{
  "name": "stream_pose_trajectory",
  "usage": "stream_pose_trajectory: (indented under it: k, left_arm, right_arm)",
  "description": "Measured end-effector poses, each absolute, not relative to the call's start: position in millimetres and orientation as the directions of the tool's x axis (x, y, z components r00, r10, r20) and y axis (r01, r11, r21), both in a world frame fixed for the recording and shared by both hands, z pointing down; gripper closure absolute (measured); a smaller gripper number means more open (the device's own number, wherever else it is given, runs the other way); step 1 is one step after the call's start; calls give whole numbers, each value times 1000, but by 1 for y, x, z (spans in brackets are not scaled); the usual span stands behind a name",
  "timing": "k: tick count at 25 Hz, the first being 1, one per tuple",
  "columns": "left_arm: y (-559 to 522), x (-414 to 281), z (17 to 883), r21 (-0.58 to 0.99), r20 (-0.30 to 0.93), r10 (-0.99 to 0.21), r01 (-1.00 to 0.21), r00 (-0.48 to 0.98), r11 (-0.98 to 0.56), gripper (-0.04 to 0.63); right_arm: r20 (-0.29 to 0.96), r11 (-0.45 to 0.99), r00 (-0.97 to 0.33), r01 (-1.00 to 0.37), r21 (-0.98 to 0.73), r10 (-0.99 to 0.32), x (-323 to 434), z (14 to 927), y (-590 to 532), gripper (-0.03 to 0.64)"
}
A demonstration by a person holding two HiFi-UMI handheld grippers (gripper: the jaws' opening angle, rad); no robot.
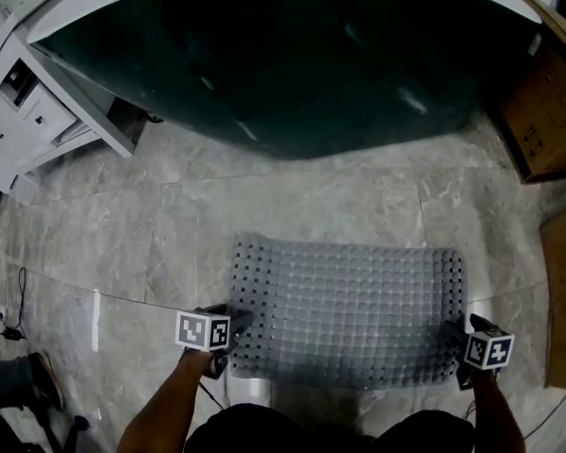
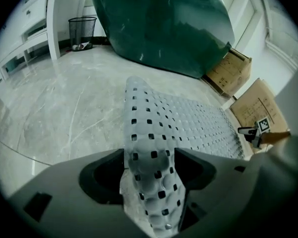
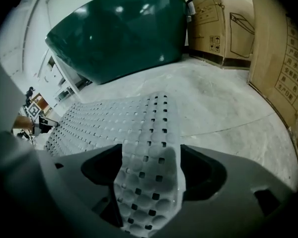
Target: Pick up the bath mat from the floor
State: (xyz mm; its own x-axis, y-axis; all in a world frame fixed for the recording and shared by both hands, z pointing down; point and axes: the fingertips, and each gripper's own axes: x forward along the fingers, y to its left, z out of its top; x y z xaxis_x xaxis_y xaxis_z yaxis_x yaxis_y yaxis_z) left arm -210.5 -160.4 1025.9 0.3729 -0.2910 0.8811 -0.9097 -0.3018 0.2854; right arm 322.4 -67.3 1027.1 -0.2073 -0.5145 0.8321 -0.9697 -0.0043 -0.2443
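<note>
The bath mat (image 1: 349, 310) is pale grey with rows of bumps and square holes, and it lies spread on the marble floor in front of me. My left gripper (image 1: 234, 327) is at its near left corner and my right gripper (image 1: 456, 336) at its near right corner. In the left gripper view the mat (image 2: 188, 118) runs up as a raised strip between the wide jaws of the left gripper (image 2: 150, 157). The right gripper view shows the mat (image 3: 104, 118) passing likewise between the spread jaws of the right gripper (image 3: 151, 157). Both grippers stand open, with the mat's edge loose between them.
A dark green bathtub (image 1: 292, 55) stands just beyond the mat. Cardboard boxes (image 1: 547, 111) line the right side, and a white cabinet (image 1: 28, 111) is at the far left. A wire wastebasket (image 2: 82, 31) stands by the cabinet. A shoe (image 1: 42, 376) and a cable (image 1: 19, 300) are at the left.
</note>
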Motion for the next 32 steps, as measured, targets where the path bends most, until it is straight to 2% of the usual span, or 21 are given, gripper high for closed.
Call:
stream_pose_trajectory:
  k: [7,11,12,15,18,20,21,23,29,32]
  left_arm:
    - [-156,-210,1043,301,898,-239,-914,368,-273,288]
    - [-157,-212,1047,260,916,-229,-921,330,-288,290]
    - [-157,-212,1047,251,919,-228,-923,322,-292,290]
    - [-156,-210,1046,247,917,-235,-923,321,-294,295]
    - [-155,-204,1043,278,901,-248,-912,357,-302,339]
    - [-154,-199,1039,310,884,-252,-898,393,-311,373]
    - [-153,-197,1037,325,876,-254,-891,410,-317,390]
    - [-153,-192,1033,340,862,-260,-877,435,-339,416]
    - [-149,-177,1017,357,828,-275,-836,490,-416,499]
    - [-152,-174,1002,359,803,-316,-834,505,-419,517]
  right_arm:
    - [863,-16,-186,-976,-219,-470,326,1052,-66,204]
    - [882,2,-130,-989,-145,-454,326,1055,-65,219]
    - [887,12,-114,-993,-122,-448,326,1056,-65,245]
    - [894,18,-89,-996,-91,-439,326,1055,-64,266]
    - [893,26,-110,-994,-110,-436,321,1053,-64,298]
    - [890,37,-143,-989,-142,-433,312,1051,-65,357]
    - [888,41,-156,-987,-153,-432,307,1050,-66,408]
    - [886,46,-166,-986,-162,-434,300,1046,-66,455]
    - [845,100,-238,-971,-217,-479,283,1025,-68,542]
    - [811,104,-259,-965,-242,-524,280,1008,-70,558]
